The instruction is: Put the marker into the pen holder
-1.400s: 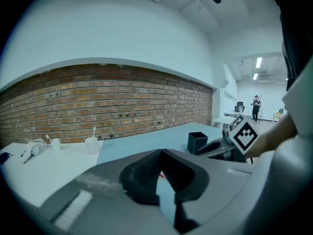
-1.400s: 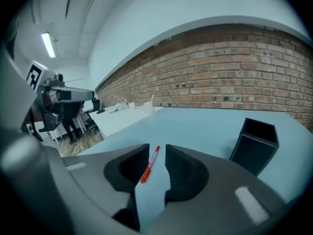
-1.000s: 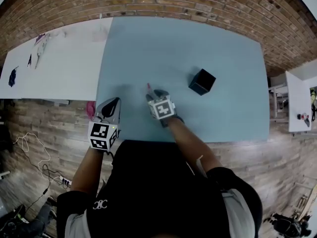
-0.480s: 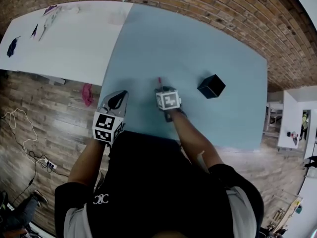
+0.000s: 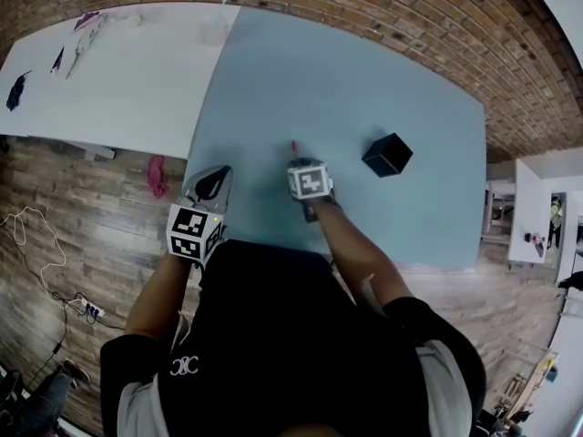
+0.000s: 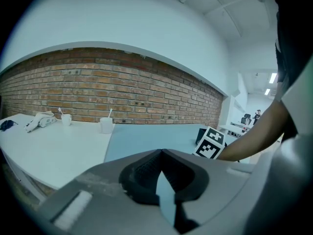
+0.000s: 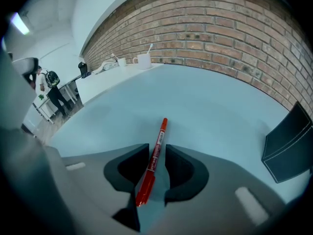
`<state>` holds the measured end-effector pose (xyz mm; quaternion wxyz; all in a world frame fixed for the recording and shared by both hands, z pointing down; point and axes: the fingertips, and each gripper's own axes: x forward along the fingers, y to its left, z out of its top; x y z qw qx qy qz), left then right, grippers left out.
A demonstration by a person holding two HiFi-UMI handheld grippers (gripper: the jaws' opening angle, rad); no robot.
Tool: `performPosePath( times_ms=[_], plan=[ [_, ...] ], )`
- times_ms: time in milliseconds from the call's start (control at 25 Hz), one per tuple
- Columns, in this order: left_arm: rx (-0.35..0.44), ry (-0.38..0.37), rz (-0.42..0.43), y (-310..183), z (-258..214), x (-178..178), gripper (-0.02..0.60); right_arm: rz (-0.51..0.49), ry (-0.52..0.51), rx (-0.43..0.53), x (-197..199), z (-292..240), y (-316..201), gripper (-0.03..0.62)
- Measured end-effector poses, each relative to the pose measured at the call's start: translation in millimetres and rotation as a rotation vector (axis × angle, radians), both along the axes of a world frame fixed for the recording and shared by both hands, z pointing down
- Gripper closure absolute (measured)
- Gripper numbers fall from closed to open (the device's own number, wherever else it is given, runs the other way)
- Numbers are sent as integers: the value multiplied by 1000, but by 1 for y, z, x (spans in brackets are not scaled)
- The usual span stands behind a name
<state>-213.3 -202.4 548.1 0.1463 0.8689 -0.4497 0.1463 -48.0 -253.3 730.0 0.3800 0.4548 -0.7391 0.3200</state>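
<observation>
On blue table (image 5: 364,71), marker (image 7: 152,164) lies between right gripper (image 7: 157,149) jaws, which have just been closing, not yet pinching. Pen holder (image 5: 387,154) further right. Left gripper (image 6: 160,152) jaws pressed together, empty.

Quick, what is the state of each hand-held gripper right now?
Left hand-held gripper: closed, empty.
Right hand-held gripper: jaws just closing around the red marker; a small gap shows, so not gripped yet.
</observation>
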Motion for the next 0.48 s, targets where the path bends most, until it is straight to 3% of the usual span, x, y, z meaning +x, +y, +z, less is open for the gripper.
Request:
performPosePath(
  times_ms=[320,480],
  plan=[
    [-6,-6,31,1,4,-5,575,35,3,-17,-6,4,7,526],
    [-2,-6,49,0,2,-7,575,52,27,24,-3,2,1,545]
  ],
)
